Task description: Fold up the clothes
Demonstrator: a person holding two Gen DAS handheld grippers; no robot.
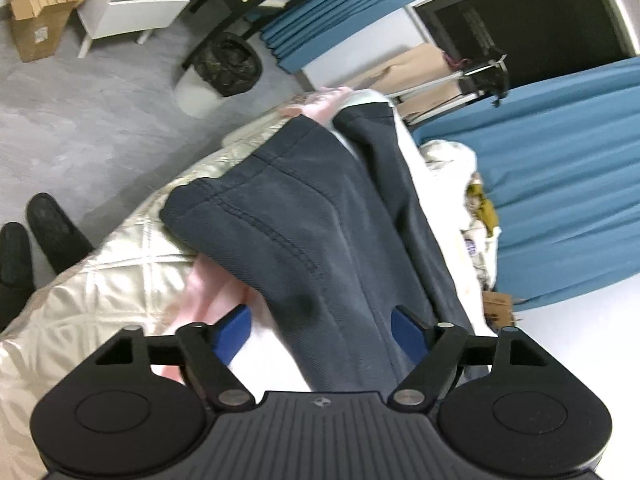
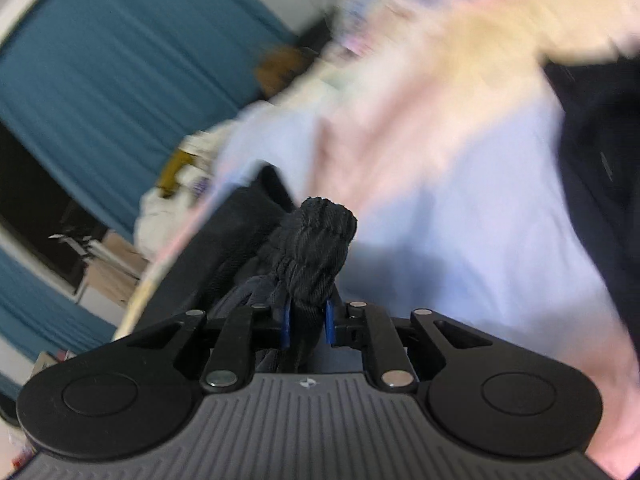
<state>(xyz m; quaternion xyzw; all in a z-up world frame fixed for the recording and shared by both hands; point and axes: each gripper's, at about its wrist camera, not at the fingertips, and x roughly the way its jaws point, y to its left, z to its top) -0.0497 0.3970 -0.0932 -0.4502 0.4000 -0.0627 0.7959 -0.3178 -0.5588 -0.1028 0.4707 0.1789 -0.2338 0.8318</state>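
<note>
Dark navy trousers (image 1: 304, 216) lie stretched along the bed over a pale pink and white sheet (image 1: 208, 296). My left gripper (image 1: 320, 328) is open, its blue pads (image 1: 236, 328) on either side of the trouser fabric, close above it. In the right wrist view my right gripper (image 2: 307, 324) is shut on a bunched dark ribbed end of the trousers (image 2: 316, 244), which sticks out past the pads. The rest of that view is blurred pale sheet (image 2: 460, 208).
A quilted cream bedspread (image 1: 120, 272) covers the bed's left edge. Black slippers (image 1: 36, 240) stand on the grey floor. A pile of light clothes (image 1: 464, 184) lies by the blue curtain (image 1: 560, 168). A bin (image 1: 228, 64) and cardboard box (image 1: 36, 12) stand further off.
</note>
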